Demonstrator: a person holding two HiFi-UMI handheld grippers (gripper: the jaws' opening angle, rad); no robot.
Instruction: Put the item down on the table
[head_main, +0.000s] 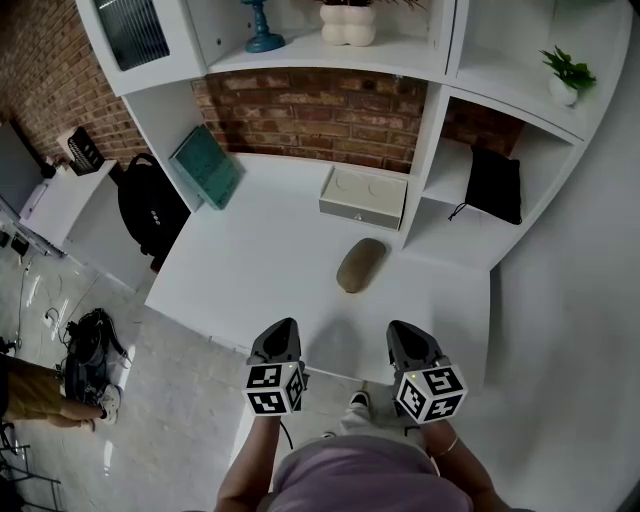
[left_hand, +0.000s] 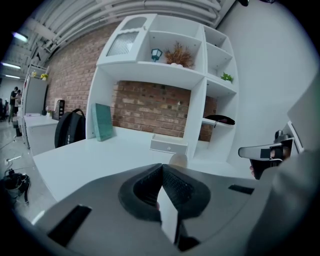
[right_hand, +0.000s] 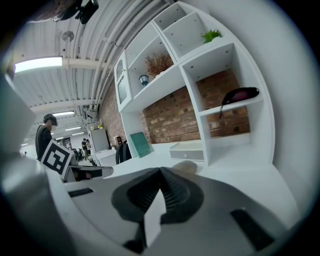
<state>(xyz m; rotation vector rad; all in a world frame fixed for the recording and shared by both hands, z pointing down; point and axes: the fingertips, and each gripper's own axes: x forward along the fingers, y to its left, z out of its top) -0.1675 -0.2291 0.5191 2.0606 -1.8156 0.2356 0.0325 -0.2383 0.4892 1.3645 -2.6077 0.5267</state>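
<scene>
The white table (head_main: 250, 270) fills mid-frame, and a tan oval pouch (head_main: 360, 265) lies flat near its centre. Just behind it, toward the top, sits a white drawer box (head_main: 363, 197), and a teal board (head_main: 207, 166) leans at upper left.

Teal panel (head_main: 207, 166) leaned against the shelf side at 10 o'clock. White drawer box (head_main: 363, 196) sat at 12 o'clock, before the brick wall (head_main: 320, 115). Black pouch (head_main: 493, 185) lay in the 2 o'clock cubby, potted plant (head_main: 567, 76) one shelf above. Black backpack (head_main: 150, 208) stood at 9 o'clock.
</scene>
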